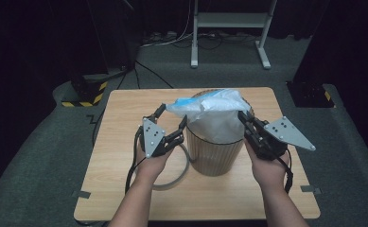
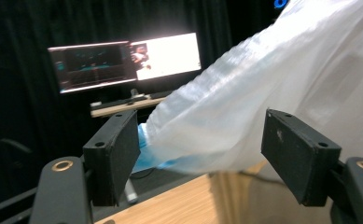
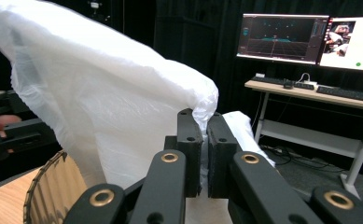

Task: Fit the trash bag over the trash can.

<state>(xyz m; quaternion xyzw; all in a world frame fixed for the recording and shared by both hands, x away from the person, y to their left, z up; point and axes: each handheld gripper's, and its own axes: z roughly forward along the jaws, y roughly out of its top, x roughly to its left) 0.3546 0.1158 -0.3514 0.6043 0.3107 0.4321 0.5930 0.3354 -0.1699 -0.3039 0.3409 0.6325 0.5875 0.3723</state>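
A ribbed tan bin [image 1: 214, 153] stands upright on the wooden table [image 1: 125, 142]. A white plastic bag [image 1: 217, 116] with a blue edge billows out of its top. My right gripper [image 1: 242, 117] is shut on the bag's right edge; in the right gripper view the film is pinched between the jaws of this gripper [image 3: 204, 140]. My left gripper [image 1: 171, 118] stands open at the bin's left side. In the left gripper view the bag [image 2: 263, 93] hangs just beyond the wide gap of the left gripper [image 2: 200, 154], not touching either jaw.
A grey cable loop [image 1: 179, 175] lies on the table by the left hand. The bin's rim [image 3: 44, 179] shows at lower left in the right gripper view. A desk with monitors [image 3: 310, 39] stands beyond the table. A white stand frame [image 1: 229, 28] stands on the floor behind.
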